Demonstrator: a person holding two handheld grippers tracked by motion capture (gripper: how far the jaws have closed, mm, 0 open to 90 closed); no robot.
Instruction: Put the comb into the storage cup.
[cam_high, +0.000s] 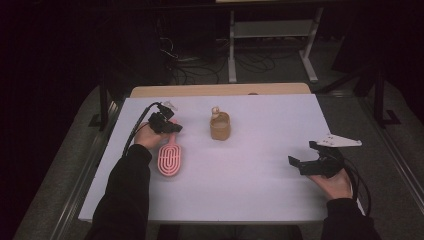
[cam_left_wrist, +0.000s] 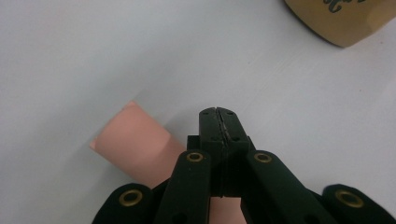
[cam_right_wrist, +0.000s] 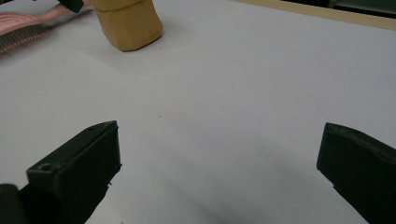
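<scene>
Hairbrush (cam_high: 170, 159), pink and oval-headed, lies on the white table (cam_high: 250, 190) at about nine o'clock from the table's centre in the high view, its handle pointing toward twelve. The left gripper (cam_high: 167, 126) sits over that handle, and a tan cup (cam_high: 220, 126) stands near it at three o'clock. The right gripper (cam_high: 300, 164) rests well apart at four o'clock, jaws spread with nothing between them.

From the left gripper view, the left gripper (cam_left_wrist: 218, 112) has its jaws pressed fully together, tip to tip, and the pink handle (cam_left_wrist: 135, 144) passes beneath them toward nine o'clock rather than between the pads. I judge the brush is not truly clamped, so a lift from here could leave it on the table or skid it toward the cup (cam_left_wrist: 345, 18).

From the right gripper view, the wide-open jaws frame bare table, with the cup (cam_right_wrist: 128, 23) at eleven o'clock and the brush (cam_right_wrist: 23, 30) just beyond it at ten.
</scene>
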